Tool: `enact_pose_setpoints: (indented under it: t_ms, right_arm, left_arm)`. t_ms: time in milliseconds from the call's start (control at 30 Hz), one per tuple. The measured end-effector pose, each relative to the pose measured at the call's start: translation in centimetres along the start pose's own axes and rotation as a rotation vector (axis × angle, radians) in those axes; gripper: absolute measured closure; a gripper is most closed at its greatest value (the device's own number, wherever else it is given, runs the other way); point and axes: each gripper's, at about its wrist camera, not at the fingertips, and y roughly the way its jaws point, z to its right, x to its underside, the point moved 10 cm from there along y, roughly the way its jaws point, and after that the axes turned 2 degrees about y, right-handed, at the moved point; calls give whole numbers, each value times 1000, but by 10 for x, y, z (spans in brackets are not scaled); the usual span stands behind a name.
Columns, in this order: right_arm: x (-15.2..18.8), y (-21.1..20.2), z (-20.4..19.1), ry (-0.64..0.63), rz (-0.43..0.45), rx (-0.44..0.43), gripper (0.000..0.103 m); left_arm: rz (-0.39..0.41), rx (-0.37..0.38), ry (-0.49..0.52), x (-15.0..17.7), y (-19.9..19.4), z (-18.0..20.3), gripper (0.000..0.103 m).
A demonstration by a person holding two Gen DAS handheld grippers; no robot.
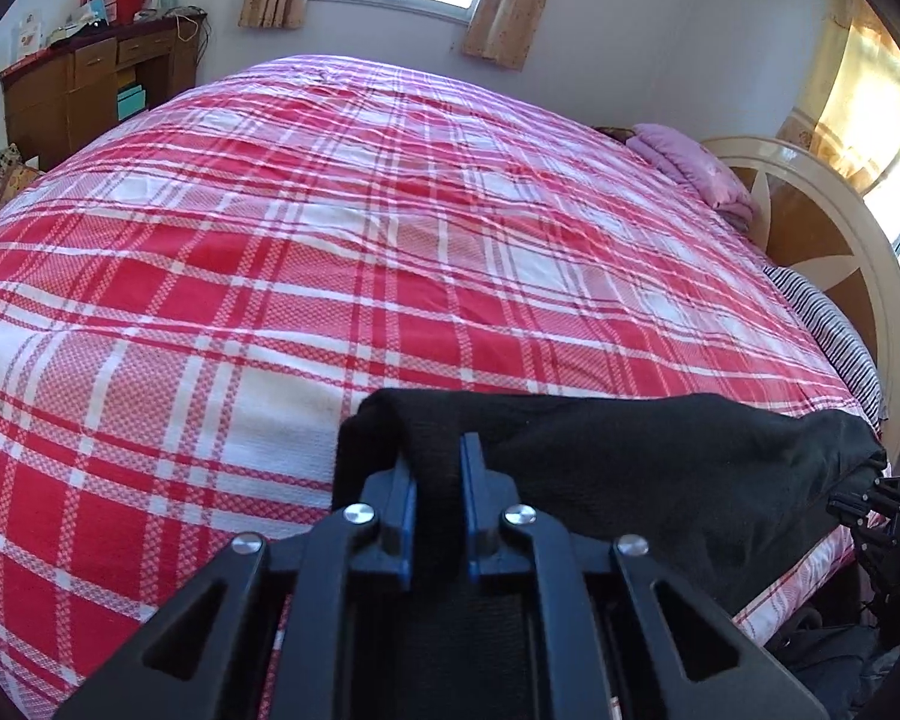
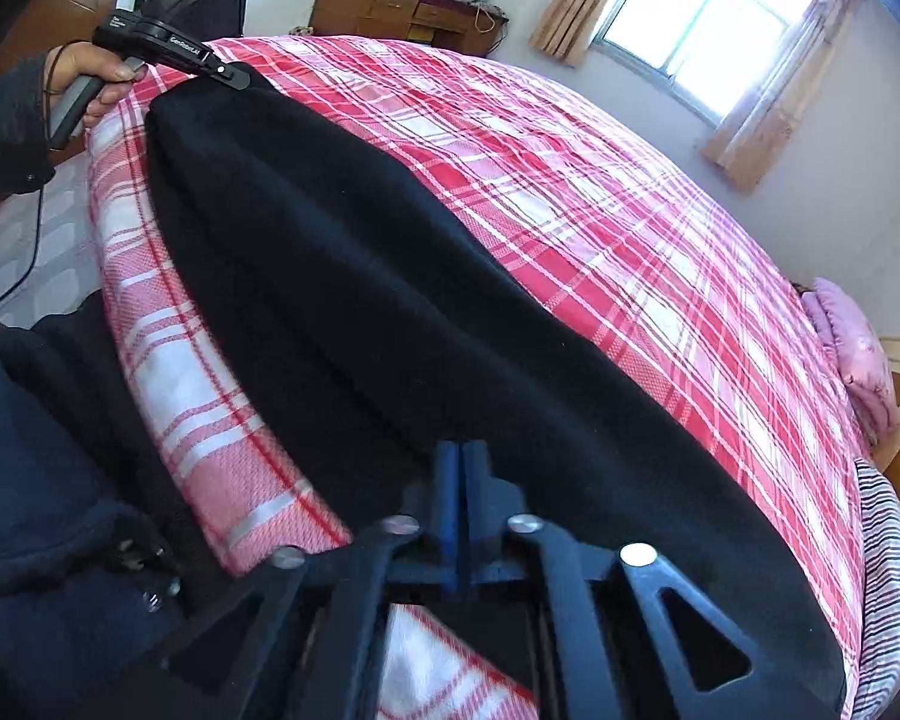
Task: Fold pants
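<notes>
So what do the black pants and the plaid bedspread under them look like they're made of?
Black pants: seemingly a thick, soft knit or fleece; matte, fuzzy surface, no sheen, rounded bulky folds. Plaid bedspread: looks like woven cotton or a blend; the red-and-white check shows a fine woven grid, flat finish, light creases. Exact fibres can't be told from here.

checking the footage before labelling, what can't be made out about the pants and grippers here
- Left wrist view: the pants' near part is hidden behind the left gripper, which is shut on a fold.
- Left wrist view: the right gripper is cut off by the edge.
- Right wrist view: waistband or cuffs cannot be told; the right gripper hides the pinched edge.
</notes>
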Motion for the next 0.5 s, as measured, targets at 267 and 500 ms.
enact_pose_setpoints:
  t_ms: [267,500]
  right_arm:
    - [-5,34,-6,-5,-32,32,56]
    - [-11,39,-17,-86,-27,56,99]
  left_arm:
    - [-3,33,-42,4,4,-5,90]
    - [-3,37,-47,4,4,-6,90]
